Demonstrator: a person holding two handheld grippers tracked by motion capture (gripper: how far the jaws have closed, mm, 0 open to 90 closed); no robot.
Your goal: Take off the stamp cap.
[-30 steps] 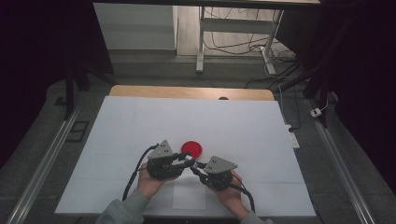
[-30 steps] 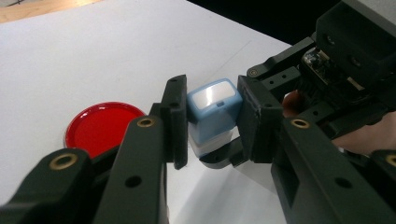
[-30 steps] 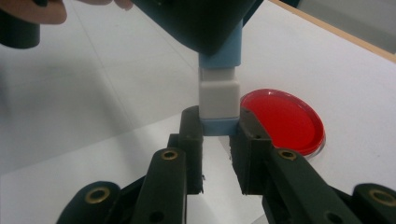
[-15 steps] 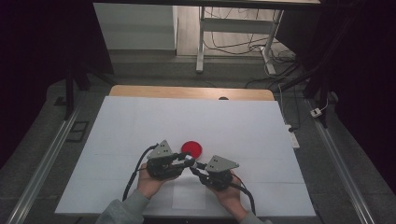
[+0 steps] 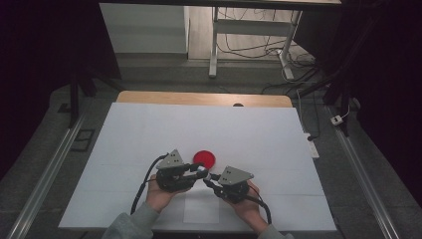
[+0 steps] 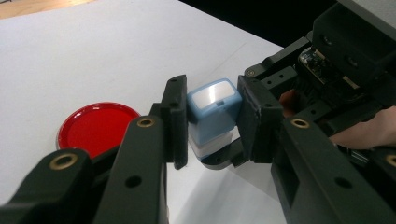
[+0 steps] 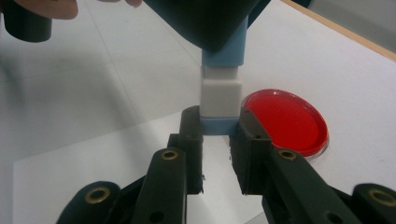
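A small stamp [image 5: 204, 175] with a light blue top, a white middle and a light blue base is held just above the white table between both grippers. My left gripper [image 6: 214, 119] is shut on the stamp's [image 6: 212, 109] blue top. My right gripper [image 7: 219, 135] is shut on the blue base of the stamp [image 7: 222, 93], whose top is hidden by the left gripper [image 7: 210, 18]. A round red disc [image 5: 204, 158] lies flat on the table just beyond the grippers, beside the stamp. The red disc [image 6: 95, 128] is at the left in the left gripper view.
White sheeting [image 5: 149, 134] covers the table, with a wooden edge [image 5: 199, 98] along the far side. A small paper rectangle [image 5: 201, 211] lies near the front edge between the person's hands. Metal rails [image 5: 45, 174] run along both sides of the table.
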